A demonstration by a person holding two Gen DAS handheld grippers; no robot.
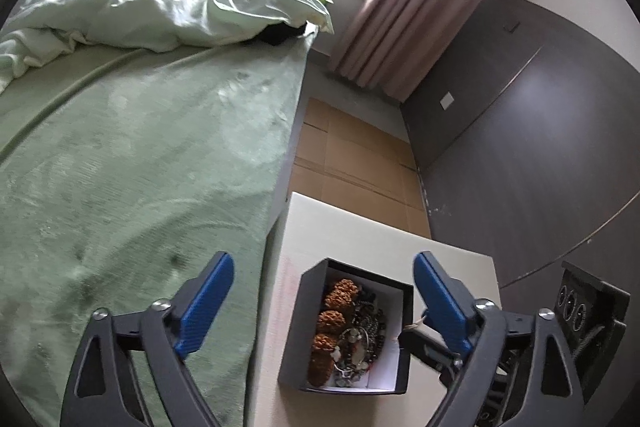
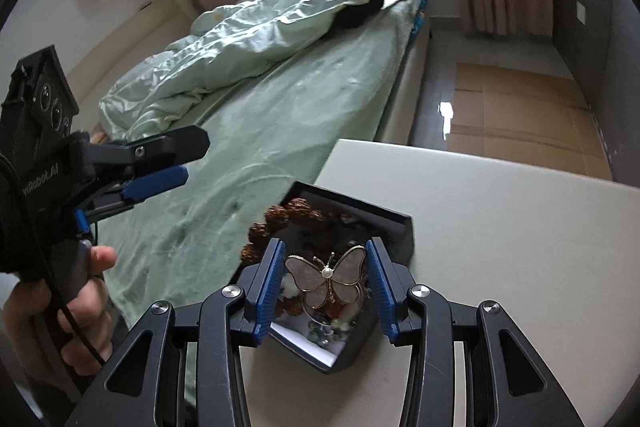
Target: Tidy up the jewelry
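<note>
Right gripper over the box, jaws pinching a butterfly brooch by its wingtips, just above the jewelry heaped inside. Pearl at the brooch's middle, gold rim, pale wings. Brown beads along the left of the box, silver chains tangled to their right. Box near the left edge of the white worktop, open on top. Left gripper above the near end, jaws spread wide, holding nothing, one finger over the green bed, the other over the worktop. Cardboard flat on the floor beyond.
</note>
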